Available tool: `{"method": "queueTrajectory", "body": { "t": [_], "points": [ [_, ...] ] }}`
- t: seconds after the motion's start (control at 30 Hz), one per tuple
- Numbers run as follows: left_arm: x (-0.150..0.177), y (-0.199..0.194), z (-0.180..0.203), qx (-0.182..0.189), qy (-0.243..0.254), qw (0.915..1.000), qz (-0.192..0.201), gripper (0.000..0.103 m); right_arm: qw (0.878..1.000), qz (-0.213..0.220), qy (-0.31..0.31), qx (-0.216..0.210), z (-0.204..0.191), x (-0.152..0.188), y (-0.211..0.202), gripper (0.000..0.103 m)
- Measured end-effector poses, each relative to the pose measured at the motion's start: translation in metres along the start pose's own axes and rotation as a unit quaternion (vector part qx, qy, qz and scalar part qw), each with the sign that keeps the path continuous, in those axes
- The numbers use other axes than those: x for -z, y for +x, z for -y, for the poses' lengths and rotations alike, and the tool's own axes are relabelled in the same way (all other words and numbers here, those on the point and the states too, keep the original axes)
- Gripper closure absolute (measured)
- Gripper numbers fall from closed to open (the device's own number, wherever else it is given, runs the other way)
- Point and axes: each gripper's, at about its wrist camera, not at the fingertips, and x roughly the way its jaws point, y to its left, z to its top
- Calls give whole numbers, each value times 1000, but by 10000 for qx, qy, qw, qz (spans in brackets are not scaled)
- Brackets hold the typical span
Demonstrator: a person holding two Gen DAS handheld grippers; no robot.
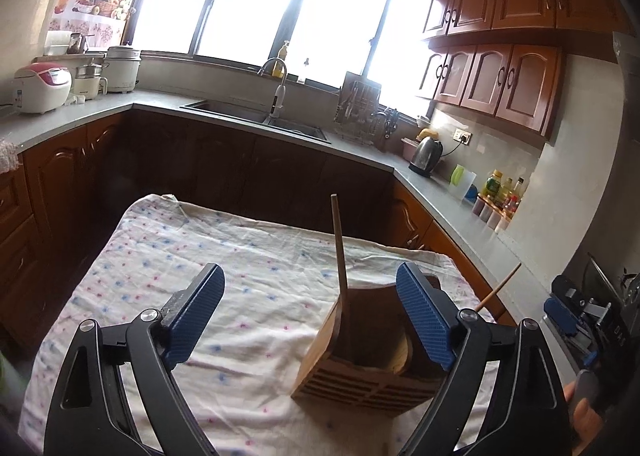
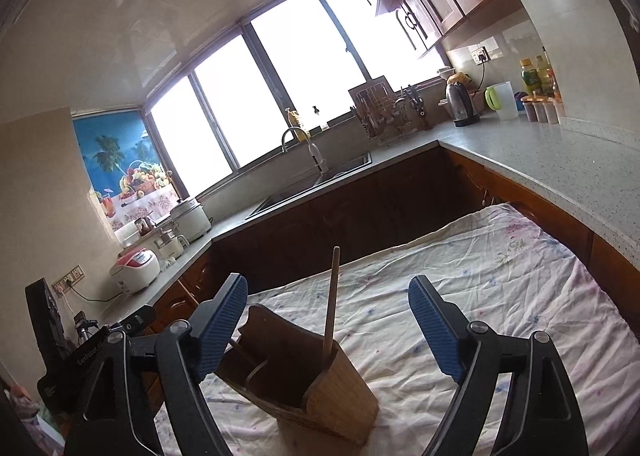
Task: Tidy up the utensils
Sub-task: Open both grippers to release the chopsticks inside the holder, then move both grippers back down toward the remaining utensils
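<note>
A wooden holder (image 1: 360, 360) stands on a surface covered by a white cloth (image 1: 248, 256) with small blue and pink dots, at the near right part of the cloth in the left wrist view. Its near side is slatted, and its far wall rises higher than the near one. A long wooden stick (image 1: 340, 256) stands in the holder, nearly upright, leaning slightly left, its top well above the rim. A second thin stick (image 1: 500, 288) slants up to the right behind the right finger; its lower end is hidden.

The left hand-held gripper (image 1: 310, 312) hangs just near of the holder with its blue-padded jaws spread wide and nothing between the pads. Its right finger overlaps the holder's right side in the view; whether it touches cannot be told.

In the right wrist view the holder (image 2: 304, 380) sits low and left of centre, the stick (image 2: 331, 304) rising from its right compartment. The right hand-held gripper (image 2: 328, 332) is also wide open and grips nothing; its left finger lies in front of the holder's left edge.

Beyond the cloth, dark cabinets run under a grey counter (image 1: 360, 151) with a sink (image 1: 256, 119), a tap, a dish rack and a kettle (image 1: 427, 153), all below bright windows.
</note>
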Motion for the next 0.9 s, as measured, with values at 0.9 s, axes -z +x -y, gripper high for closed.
{"method": "queueTrajectory", "body": {
  "t": [0.9],
  "points": [
    [114, -110, -34, -302, -277, 9948, -935, 12, 9985, -418, -157, 323, 8, 75, -125, 13]
  ]
}}
